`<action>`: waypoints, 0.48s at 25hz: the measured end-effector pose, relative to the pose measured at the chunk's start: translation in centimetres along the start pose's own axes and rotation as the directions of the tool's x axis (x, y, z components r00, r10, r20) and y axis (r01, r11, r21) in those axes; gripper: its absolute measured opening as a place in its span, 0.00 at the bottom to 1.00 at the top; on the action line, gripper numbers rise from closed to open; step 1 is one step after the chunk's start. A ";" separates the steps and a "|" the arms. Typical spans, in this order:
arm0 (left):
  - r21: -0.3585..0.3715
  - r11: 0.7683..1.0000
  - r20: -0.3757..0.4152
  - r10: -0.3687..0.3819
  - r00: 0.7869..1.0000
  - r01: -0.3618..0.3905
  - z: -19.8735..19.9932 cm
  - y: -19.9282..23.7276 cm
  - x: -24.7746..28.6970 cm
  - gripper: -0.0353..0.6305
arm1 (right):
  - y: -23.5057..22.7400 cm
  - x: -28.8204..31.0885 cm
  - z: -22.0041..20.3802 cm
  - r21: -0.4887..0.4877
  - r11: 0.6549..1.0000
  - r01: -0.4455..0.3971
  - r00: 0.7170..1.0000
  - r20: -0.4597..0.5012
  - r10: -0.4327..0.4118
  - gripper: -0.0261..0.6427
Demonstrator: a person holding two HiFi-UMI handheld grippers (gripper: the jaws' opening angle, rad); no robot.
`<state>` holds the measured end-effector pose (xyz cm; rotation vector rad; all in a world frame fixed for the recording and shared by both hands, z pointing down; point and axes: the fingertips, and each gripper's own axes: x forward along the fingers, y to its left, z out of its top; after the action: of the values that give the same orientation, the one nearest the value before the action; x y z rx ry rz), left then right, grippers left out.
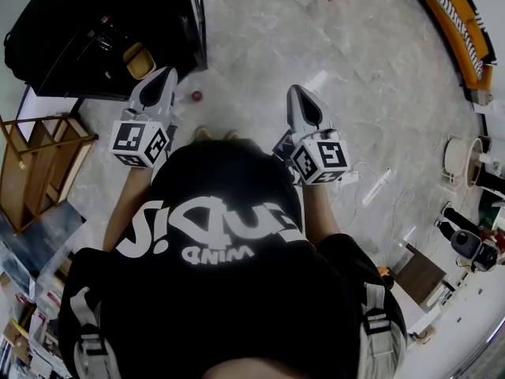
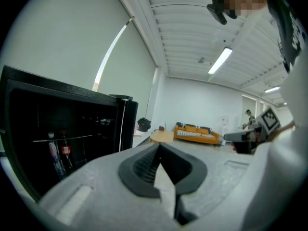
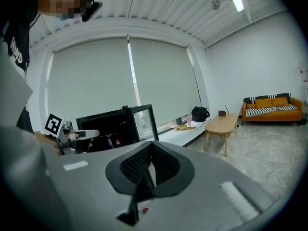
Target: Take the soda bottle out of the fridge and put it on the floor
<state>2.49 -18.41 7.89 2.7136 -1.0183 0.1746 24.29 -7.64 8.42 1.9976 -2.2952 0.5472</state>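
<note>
The black fridge (image 1: 95,30) stands open at the upper left of the head view. In the left gripper view a soda bottle (image 2: 65,152) with a red label stands inside the fridge (image 2: 57,138), beside another bottle. My left gripper (image 1: 164,79) is held level a short way before the fridge, jaws shut and empty (image 2: 159,146). To its right, my right gripper (image 1: 298,95) is also shut with nothing in it (image 3: 152,145). From the right gripper view I see the fridge (image 3: 108,129), its glass door (image 3: 143,121) swung open, and the left gripper (image 3: 79,134).
A small red object (image 1: 196,95) lies on the stone floor between the grippers. A wooden rack (image 1: 35,164) stands left of me. An orange sofa (image 3: 272,107) and a wooden coffee table (image 3: 224,124) lie further off. Cables and gear (image 1: 465,243) sit at the right.
</note>
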 end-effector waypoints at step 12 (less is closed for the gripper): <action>-0.001 1.000 0.004 0.000 1.000 0.000 0.5 -0.6 -0.4 0.06 | 0.5 -0.3 -0.2 -0.004 1.000 -0.027 1.000 0.001 0.027 0.04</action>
<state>2.60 -17.82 7.17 2.7138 -1.0196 0.1687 23.76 -7.27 8.46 1.9684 -2.3254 0.5429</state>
